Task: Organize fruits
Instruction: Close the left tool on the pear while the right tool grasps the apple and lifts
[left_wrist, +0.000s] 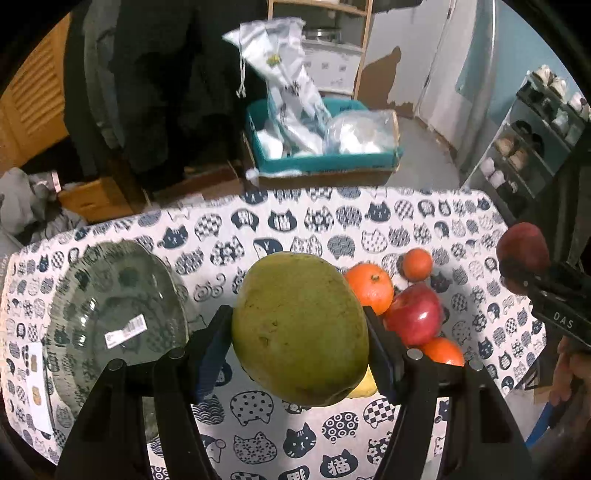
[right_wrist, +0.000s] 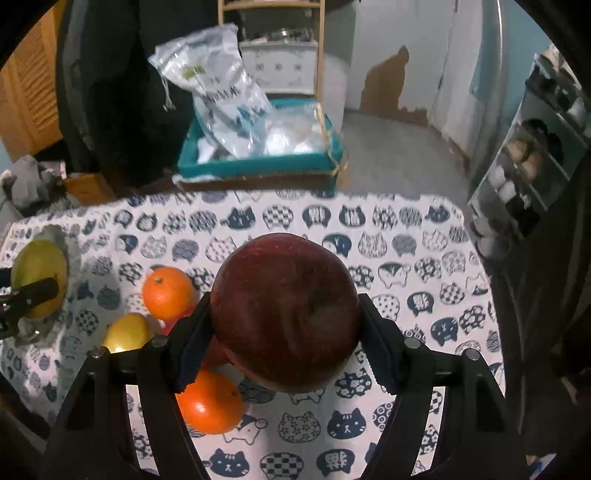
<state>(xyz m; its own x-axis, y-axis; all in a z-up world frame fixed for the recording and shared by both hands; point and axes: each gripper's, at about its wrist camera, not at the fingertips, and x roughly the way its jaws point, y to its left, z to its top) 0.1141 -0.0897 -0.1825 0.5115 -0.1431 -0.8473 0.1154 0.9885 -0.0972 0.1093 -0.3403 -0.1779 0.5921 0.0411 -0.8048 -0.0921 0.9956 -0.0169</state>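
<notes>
Both hands carry fruit above the worktop (left_wrist: 303, 218).
Left hand-held gripper (left_wrist: 300, 334) clamps a green mango (left_wrist: 299, 328); right hand-held gripper (right_wrist: 284, 325) clamps a dark red apple (right_wrist: 284, 314).

The left black two-finger gripper (left_wrist: 300, 328) clamps a large green fruit (left_wrist: 300, 328); the right black gripper (right_wrist: 284, 321) (raised alongside) clamps a dark red apple (right_wrist: 284, 314).

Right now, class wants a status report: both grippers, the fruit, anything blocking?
Left gripper shut on green mango. Right gripper shut on dark red apple. Glass plate unobstructed.

Cat-print table (left_wrist: 280, 221) bears glass plate (left_wrist: 118, 325); oranges (right_wrist: 168, 293).
</notes>
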